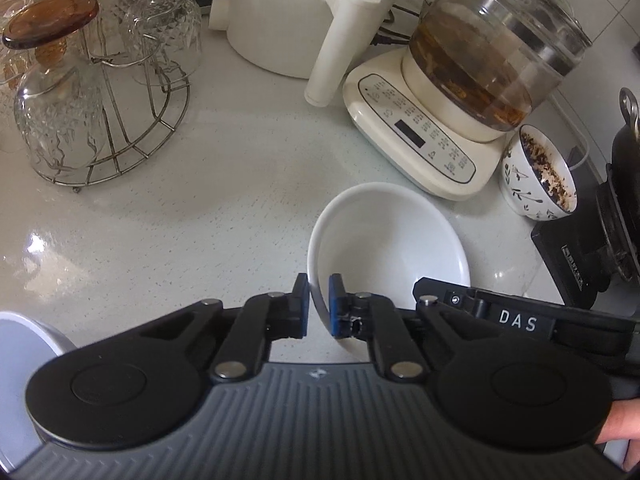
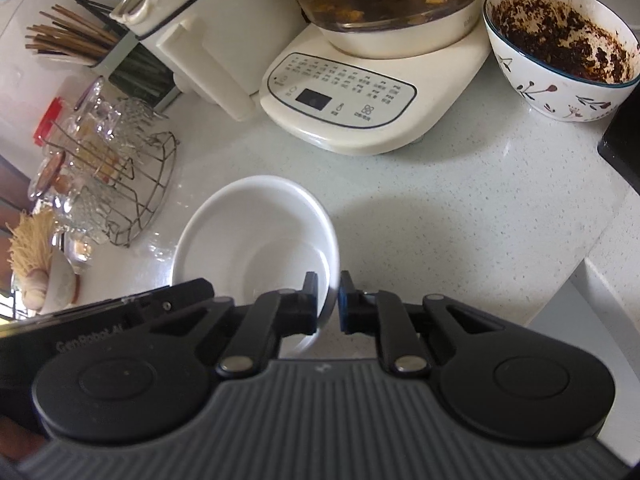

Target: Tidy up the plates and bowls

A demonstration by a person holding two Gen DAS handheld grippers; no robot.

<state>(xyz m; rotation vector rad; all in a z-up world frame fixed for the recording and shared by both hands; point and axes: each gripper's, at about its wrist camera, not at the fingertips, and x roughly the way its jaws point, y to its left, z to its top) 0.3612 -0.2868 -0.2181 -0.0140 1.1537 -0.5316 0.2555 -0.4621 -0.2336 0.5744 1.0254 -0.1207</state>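
On the speckled bench [image 1: 168, 216] just in front of the tea cooker [image 1: 420, 136], I have the white bowl [image 1: 384, 240] pinched from both sides: my left claw [image 1: 319, 304] is clamped on its left rim and my right claw [image 2: 329, 304] on the opposite rim. Each claw's body hides the near part of the bowl, so I cannot tell whether its base touches the bench. "DAS" reads on the right claw in the left view; lettering like "GenRobot" shows on the left claw in the right view, its end cut off. The cooker's panel print is too small to read. A patterned bowl [image 2: 560, 52] caked with dark residue stands beside the cooker.
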